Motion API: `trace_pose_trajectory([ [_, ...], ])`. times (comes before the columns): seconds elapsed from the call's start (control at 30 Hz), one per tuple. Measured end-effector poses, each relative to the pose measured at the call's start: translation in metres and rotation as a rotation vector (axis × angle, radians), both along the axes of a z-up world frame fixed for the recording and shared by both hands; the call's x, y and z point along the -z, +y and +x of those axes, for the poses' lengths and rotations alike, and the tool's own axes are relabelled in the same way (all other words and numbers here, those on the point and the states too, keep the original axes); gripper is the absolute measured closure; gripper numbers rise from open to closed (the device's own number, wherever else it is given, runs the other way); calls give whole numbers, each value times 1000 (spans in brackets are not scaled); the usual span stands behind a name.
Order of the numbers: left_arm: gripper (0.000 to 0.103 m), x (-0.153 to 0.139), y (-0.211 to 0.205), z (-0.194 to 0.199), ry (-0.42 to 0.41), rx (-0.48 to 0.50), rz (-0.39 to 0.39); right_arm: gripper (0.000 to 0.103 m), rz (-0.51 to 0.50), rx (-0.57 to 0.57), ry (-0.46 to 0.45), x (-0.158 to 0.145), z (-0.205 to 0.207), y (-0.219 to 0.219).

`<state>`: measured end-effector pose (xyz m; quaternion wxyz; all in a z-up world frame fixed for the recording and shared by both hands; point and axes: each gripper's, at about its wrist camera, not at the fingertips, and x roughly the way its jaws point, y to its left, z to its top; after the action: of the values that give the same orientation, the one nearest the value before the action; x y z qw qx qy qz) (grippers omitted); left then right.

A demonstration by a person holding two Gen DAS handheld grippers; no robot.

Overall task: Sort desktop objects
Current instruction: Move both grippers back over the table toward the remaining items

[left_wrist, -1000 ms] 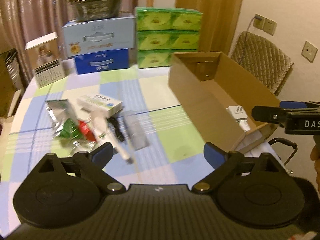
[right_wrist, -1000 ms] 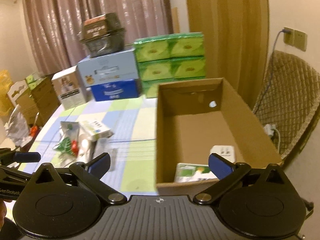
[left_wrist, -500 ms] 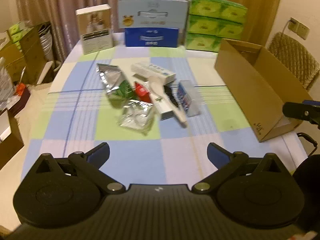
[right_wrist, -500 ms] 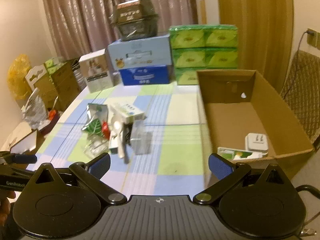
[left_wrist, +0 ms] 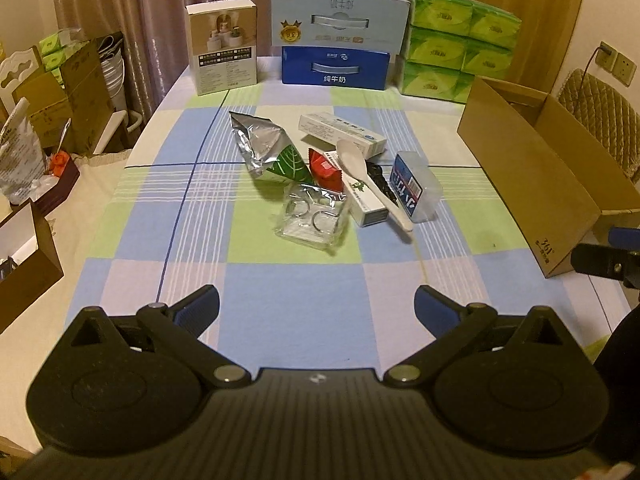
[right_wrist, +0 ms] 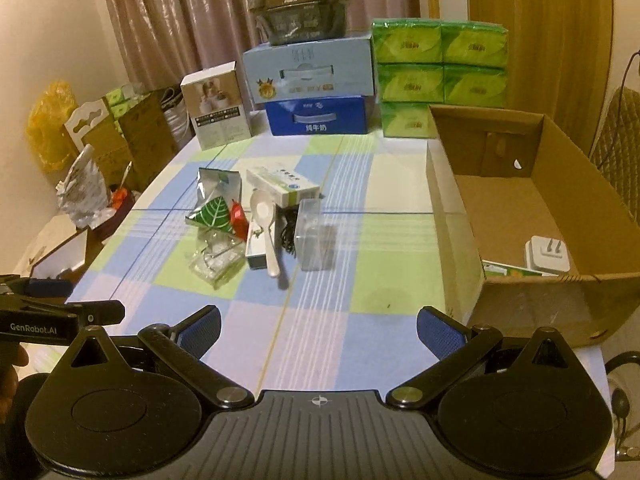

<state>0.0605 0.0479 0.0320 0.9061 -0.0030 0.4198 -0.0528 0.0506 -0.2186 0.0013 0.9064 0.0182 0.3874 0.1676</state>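
A pile of small objects lies mid-table: a silver-green pouch (left_wrist: 268,152), a red packet (left_wrist: 326,168), a white spoon (left_wrist: 360,168), a clear plastic box (left_wrist: 414,184), a clear bag (left_wrist: 312,220) and a white carton (left_wrist: 340,132). The open cardboard box (right_wrist: 532,216) stands at the right, holding a white plug adapter (right_wrist: 546,256) and a green-white packet (right_wrist: 512,270). My left gripper (left_wrist: 316,308) is open and empty over the table's near edge. My right gripper (right_wrist: 318,326) is open and empty, near the box's front corner.
Milk cartons (left_wrist: 336,44), green tissue packs (left_wrist: 460,56) and a white product box (left_wrist: 224,44) line the table's far edge. A wicker chair (left_wrist: 600,108) stands behind the cardboard box. Boxes and bags sit on the floor at the left (left_wrist: 48,112).
Both grippers have drawn back from the cardboard box toward the table's near edge. The pile now sits farther ahead and the whole table shows. Both stay open.
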Motion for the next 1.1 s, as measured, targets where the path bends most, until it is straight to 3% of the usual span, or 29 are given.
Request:
trace_pose_trajectory([
  [0.6,1,15,-2,20,10,45,32,2,-8,-18,32,15,14,12],
  [1.1,1,43,-2,60,62,81,48,2,-13,-21,55,37,56,29],
])
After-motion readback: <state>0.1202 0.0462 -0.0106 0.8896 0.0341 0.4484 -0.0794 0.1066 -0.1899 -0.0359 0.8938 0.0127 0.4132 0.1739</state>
